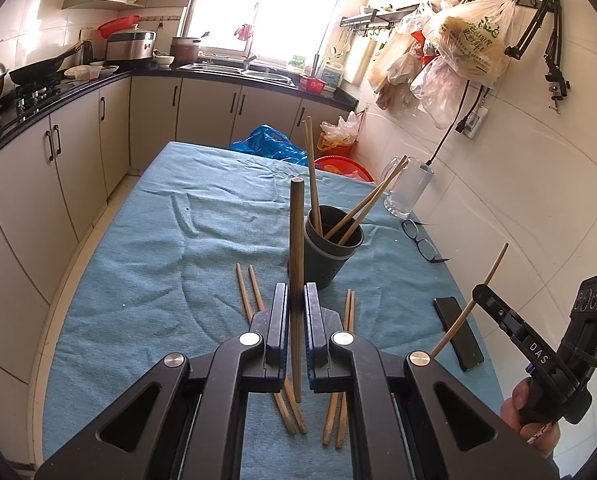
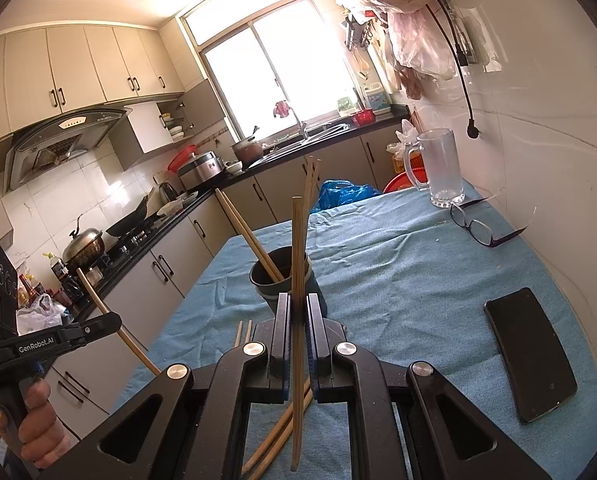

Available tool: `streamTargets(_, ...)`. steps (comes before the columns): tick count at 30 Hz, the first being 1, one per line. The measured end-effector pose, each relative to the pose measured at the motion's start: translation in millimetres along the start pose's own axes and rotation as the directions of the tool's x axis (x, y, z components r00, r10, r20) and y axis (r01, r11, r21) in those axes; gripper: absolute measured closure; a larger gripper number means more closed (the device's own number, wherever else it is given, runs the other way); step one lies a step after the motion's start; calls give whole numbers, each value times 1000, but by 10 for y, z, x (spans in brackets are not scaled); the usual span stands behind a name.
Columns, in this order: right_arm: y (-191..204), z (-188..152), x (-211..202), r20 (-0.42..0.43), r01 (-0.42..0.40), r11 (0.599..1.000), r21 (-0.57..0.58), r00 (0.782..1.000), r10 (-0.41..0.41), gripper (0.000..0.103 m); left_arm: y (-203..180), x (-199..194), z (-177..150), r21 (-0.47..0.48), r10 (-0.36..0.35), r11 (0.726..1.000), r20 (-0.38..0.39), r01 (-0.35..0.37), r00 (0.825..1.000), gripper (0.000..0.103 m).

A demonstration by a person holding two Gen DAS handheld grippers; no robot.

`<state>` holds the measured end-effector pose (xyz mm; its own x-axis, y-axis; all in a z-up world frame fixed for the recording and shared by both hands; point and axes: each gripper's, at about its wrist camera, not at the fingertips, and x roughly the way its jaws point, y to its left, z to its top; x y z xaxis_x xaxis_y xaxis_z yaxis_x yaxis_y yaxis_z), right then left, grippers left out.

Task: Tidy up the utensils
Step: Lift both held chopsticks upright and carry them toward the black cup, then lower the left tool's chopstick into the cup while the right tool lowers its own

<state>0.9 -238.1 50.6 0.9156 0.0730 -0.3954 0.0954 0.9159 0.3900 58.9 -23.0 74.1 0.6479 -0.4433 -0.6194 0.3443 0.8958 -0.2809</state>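
Left hand-held gripper [image 1: 297,312] clamped on upright dark chopstick [image 1: 296,240]; right hand-held gripper [image 2: 297,320] clamped on pale chopstick [image 2: 297,248]. Dark cup [image 1: 332,248] holding four chopsticks [image 1: 313,184].

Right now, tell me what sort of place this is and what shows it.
A home kitchen, it seems. A sink sits under the window, a wok rests on a gas stove, and a range hood hangs below the wall cabinets. The blue-clothed table serves as the work surface.

My left camera is looking down along fingers, close over blue table [image 1: 138,280]. Right camera is looking flatter. Both are seeing dark cup [image 1: 332,248], window.
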Motion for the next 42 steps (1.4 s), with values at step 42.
streamTargets(42, -38, 335, -70, 53, -49, 998, 27, 997, 47, 95, -140, -60, 322, 17, -10, 1000, 37, 9, 999, 97)
